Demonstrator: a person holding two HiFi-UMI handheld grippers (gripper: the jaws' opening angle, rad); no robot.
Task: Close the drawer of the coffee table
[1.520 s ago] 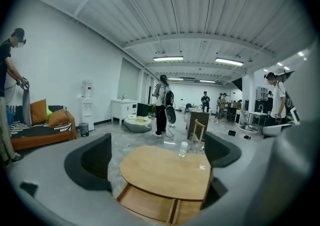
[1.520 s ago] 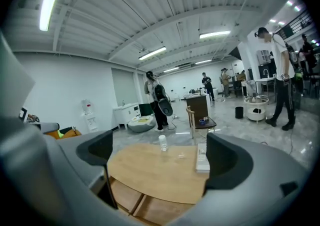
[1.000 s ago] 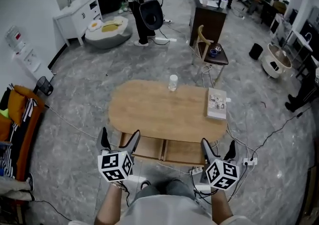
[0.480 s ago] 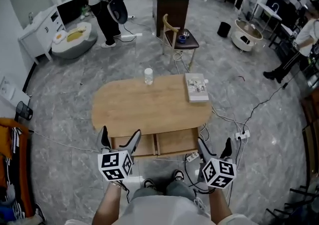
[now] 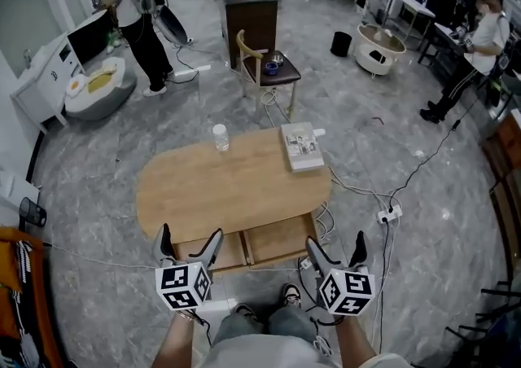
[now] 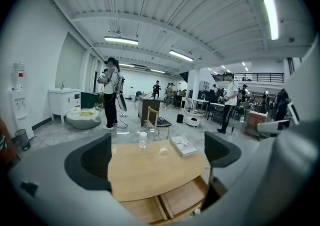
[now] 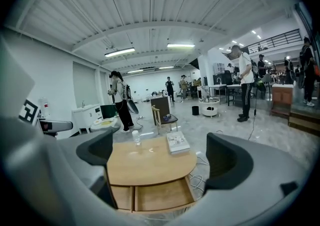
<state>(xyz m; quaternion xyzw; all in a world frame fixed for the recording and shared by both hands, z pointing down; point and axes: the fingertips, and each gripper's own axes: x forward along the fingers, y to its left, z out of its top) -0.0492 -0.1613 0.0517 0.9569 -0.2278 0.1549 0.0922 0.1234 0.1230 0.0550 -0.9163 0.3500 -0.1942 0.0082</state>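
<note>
Just ahead of the two claws, and between them, the drawer [image 5: 277,241] of the oval wooden counter [image 5: 236,187] stands pulled out toward the person, split by a divider into two bays. The left claw [image 5: 190,236] hovers off the drawer's left front corner and the right claw [image 5: 335,243] off its right front corner; neither touches it. Both claws gape wide, with nothing between the jaws. Farther ahead of the left claw, a clear plastic bottle [image 5: 220,137] stands upright at the counter's far edge. Ahead of the right claw, a book [image 5: 301,146] lies flat near the far right edge. Beyond the counter, a wooden chair [image 5: 244,49] carries a small bowl [image 5: 271,67].
</note>
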